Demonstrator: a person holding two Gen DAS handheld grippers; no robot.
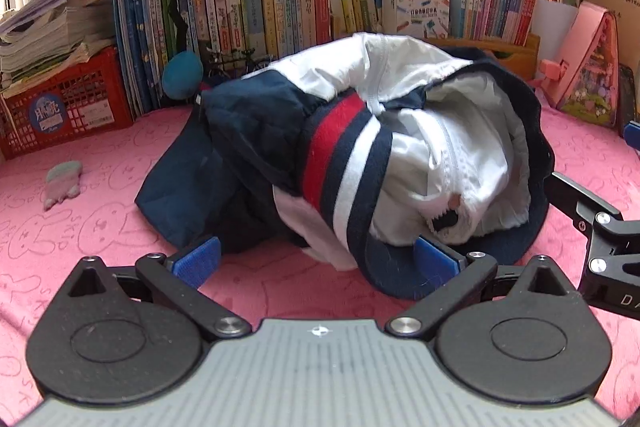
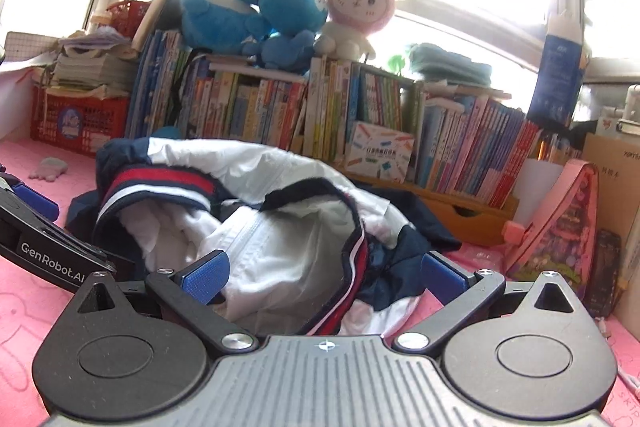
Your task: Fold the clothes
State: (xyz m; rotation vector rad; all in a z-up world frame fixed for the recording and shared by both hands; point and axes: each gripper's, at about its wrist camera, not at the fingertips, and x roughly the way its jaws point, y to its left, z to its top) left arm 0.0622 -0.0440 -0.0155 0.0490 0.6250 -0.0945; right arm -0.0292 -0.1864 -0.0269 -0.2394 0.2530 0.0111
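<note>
A navy and white jacket [image 1: 360, 147] with red, white and navy striped ribbing lies crumpled in a heap on the pink cloth [image 1: 100, 219]. Its white lining and zipper face up. My left gripper [image 1: 316, 261] is open, its blue pads [image 1: 198, 261] spread at the heap's near edge, holding nothing. In the right wrist view the jacket [image 2: 280, 227] lies right in front, and my right gripper [image 2: 324, 277] is open with the cloth's striped hem lying between its blue pads [image 2: 208, 277], not clamped. The left gripper's black body [image 2: 36, 231] shows at the left.
A row of books [image 1: 280, 3] stands behind the jacket, with plush toys [image 2: 280, 7] on top. A red crate [image 1: 68, 103] with papers stands at the left. A pink bag [image 1: 592, 67] leans at the right. A small grey-pink sock [image 1: 64, 183] lies on the cloth at the left.
</note>
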